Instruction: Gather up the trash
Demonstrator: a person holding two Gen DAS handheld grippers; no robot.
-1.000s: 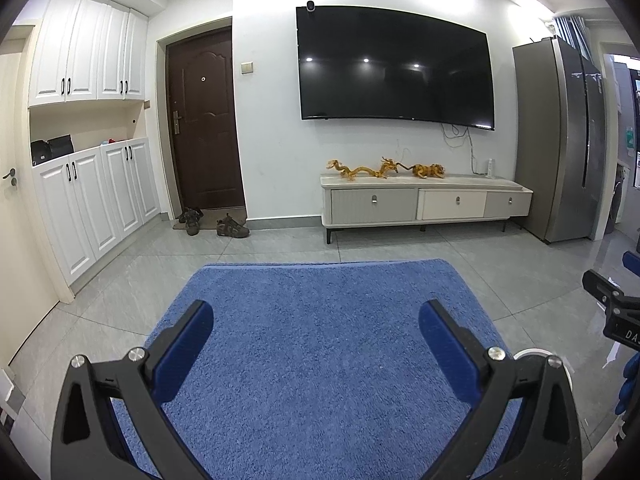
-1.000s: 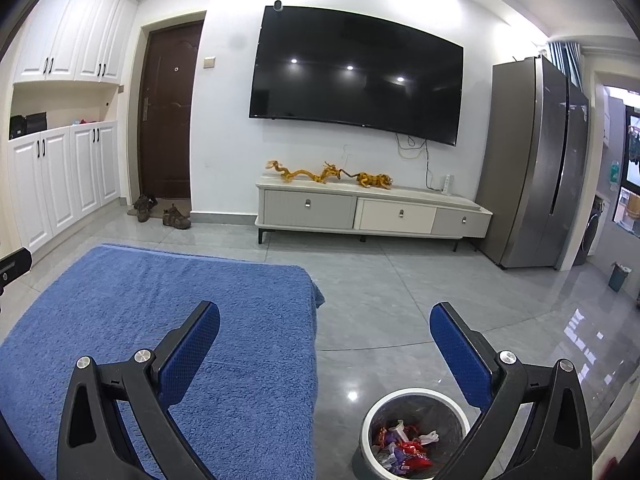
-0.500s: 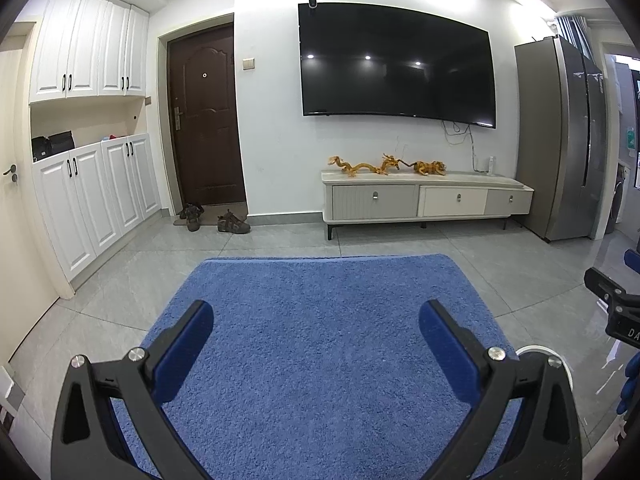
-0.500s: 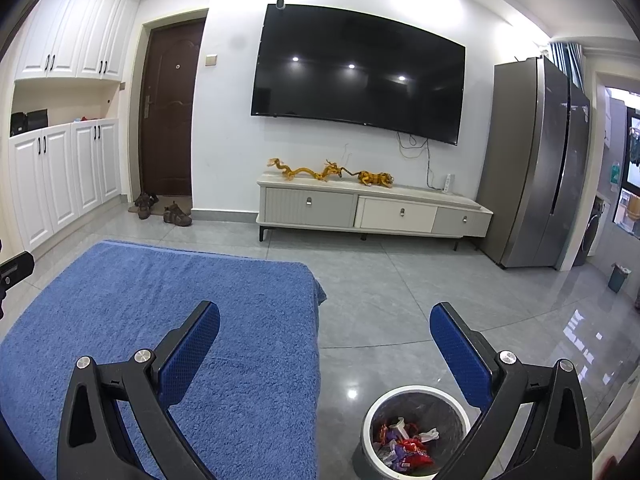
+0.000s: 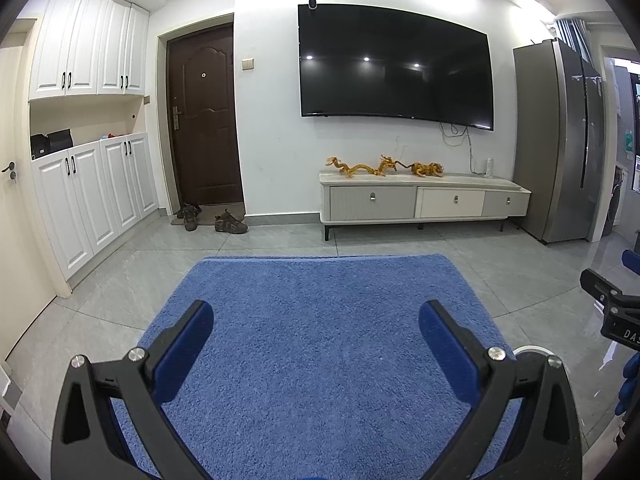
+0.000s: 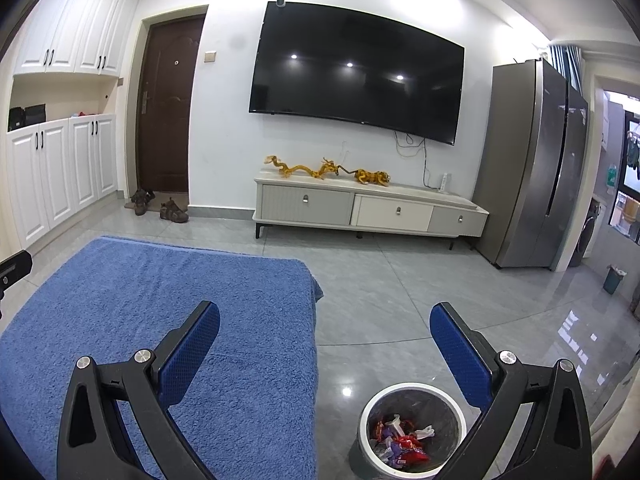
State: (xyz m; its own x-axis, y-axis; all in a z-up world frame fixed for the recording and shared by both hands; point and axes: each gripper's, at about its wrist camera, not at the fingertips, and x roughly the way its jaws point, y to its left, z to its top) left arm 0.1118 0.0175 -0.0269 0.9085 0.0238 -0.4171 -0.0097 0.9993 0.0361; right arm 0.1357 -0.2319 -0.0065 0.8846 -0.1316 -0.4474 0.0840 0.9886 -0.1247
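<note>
Trash, a heap of crinkled red, purple and white wrappers (image 6: 402,442), lies inside the round white-rimmed grey bin (image 6: 412,390) on the tiles at about five o'clock of the blue shaggy cloth (image 6: 160,320). Such wrappers look light, limp and slippery, best pinched at a crumpled fold. The left gripper (image 5: 316,334) and right gripper (image 6: 326,334) both gape wide, holding nothing.

The blue cloth surface (image 5: 320,340) lay bare, giving free passage across it. Past its right edge, a trash bin (image 6: 412,432) of wrappers (image 6: 400,440) stood on open grey tile floor (image 6: 400,300). The TV cabinet (image 6: 368,208) and refrigerator (image 6: 532,168) stood well beyond.
</note>
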